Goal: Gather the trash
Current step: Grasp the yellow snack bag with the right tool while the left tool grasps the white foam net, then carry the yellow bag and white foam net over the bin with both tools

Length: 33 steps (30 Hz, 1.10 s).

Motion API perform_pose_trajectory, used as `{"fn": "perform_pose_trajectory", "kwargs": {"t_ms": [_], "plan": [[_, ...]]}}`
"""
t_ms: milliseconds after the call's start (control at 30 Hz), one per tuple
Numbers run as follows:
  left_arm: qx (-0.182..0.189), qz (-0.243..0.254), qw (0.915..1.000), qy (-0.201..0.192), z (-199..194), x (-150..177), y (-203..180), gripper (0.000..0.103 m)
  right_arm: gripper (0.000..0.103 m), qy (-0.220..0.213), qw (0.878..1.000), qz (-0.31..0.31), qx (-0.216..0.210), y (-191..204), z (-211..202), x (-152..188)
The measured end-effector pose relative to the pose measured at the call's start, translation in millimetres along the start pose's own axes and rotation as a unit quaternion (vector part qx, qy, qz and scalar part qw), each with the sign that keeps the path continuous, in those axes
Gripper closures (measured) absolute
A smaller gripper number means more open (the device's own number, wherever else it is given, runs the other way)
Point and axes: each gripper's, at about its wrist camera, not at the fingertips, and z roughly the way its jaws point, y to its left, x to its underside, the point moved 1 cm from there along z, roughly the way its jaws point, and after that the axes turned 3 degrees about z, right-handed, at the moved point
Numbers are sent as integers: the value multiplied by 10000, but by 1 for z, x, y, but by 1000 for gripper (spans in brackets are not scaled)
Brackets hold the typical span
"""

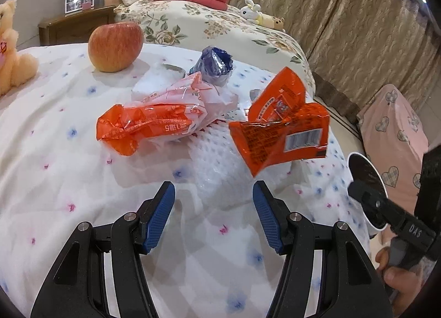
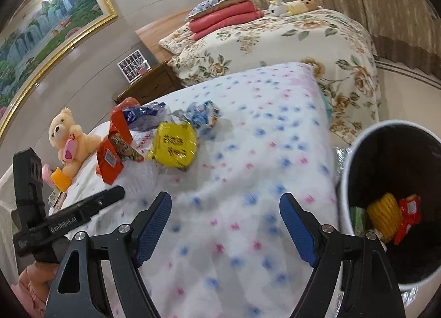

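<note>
Two black grippers with blue ribbed pads both stand apart with nothing between their pads: the left gripper (image 1: 214, 217) at the bottom centre of its view, moderately spread, and the right gripper (image 2: 226, 225) at the bottom centre of its own view, spread wider. Just above the left gripper, on the white bedcover dotted with blue and pink flowers (image 1: 55, 169), lie a crumpled orange and clear plastic wrapper (image 1: 154, 122) at centre left and a flat orange foil packet with a barcode (image 1: 281, 125) at centre right, with a scrunched dark blue and silver wrapper (image 1: 215, 65) behind them. A red-yellow apple (image 1: 115, 46) sits at upper left of that view. In the right wrist view, a yellow foil wrapper (image 2: 173, 148) lies on the cover at centre left, beside a pale blue crumpled wrapper (image 2: 202, 115). A white round bin with a dark inside (image 2: 343, 180) fills the right edge, holding yellow and red scraps. A cream teddy bear (image 2: 69, 139) sits at the left.
</note>
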Motion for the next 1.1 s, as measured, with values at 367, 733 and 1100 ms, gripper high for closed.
{"fn": "perform_pose_trajectory", "kwargs": {"t_ms": [367,733,1100], "plan": [[272,118,9995,47,4,2,0,78,25,242,9986,-385,-258,43,53,-22],[215,317,9987,-334,-29,17,0,94,83,177,9985,-451,-255,47,51,-15],[488,238,9973,-500,-58,35,-5,94,84,26,9996,-255,-109,23,5,6]]}}
